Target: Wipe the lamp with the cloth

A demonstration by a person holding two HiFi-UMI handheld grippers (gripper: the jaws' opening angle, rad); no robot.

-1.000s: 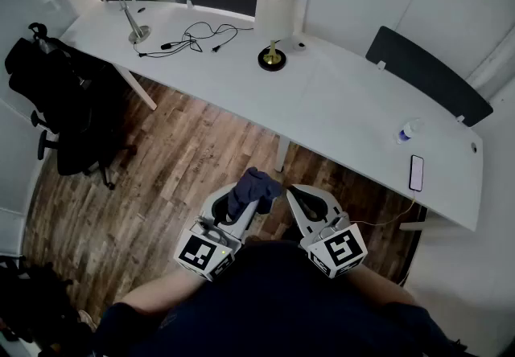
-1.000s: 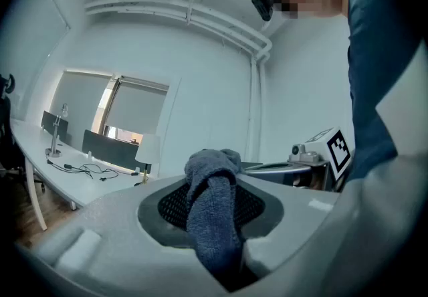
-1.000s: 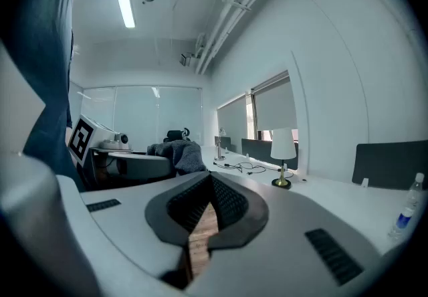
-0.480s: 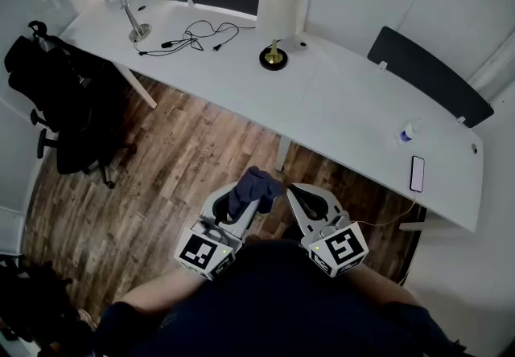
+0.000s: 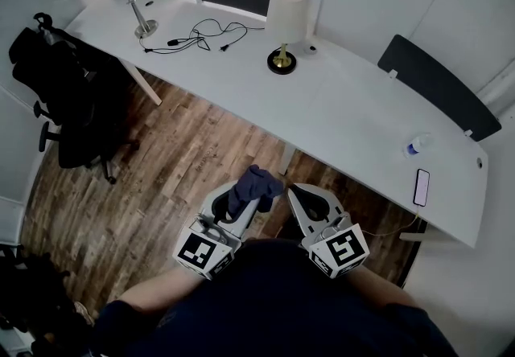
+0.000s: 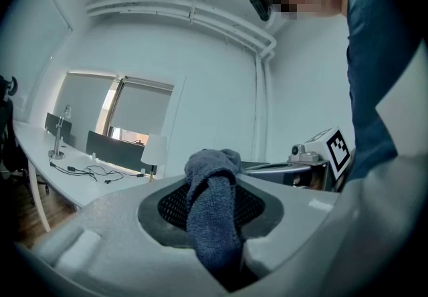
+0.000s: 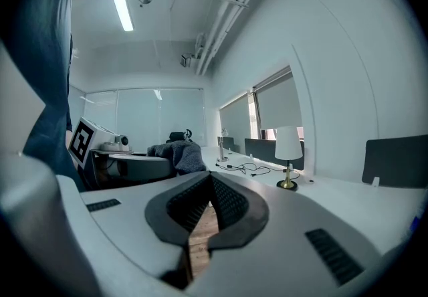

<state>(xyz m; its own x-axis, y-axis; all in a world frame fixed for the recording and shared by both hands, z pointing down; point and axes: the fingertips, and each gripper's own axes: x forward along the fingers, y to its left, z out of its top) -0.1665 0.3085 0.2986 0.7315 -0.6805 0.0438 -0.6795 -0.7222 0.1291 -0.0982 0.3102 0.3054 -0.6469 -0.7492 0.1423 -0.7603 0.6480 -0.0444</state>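
Blue cloth (image 6: pixel 212 212) pinched by left gripper (image 5: pixel 244 201); right gripper (image 7: pixel 210 180) apparently closed.

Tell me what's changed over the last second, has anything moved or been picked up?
Nothing was taken hold of or let go. Only the head view shifted a little: the desk and lamp sit slightly lower and further right in it, so the camera moved, not they. The left gripper still clamps the cloth, and the right gripper stays shut and empty.

the cloth (image 6: pixel 212 209) is nubby terry; the lamp (image 5: pixel 287 14) has a matt shade, glossy brassy base; floor (image 5: pixel 193 154) grained wood.
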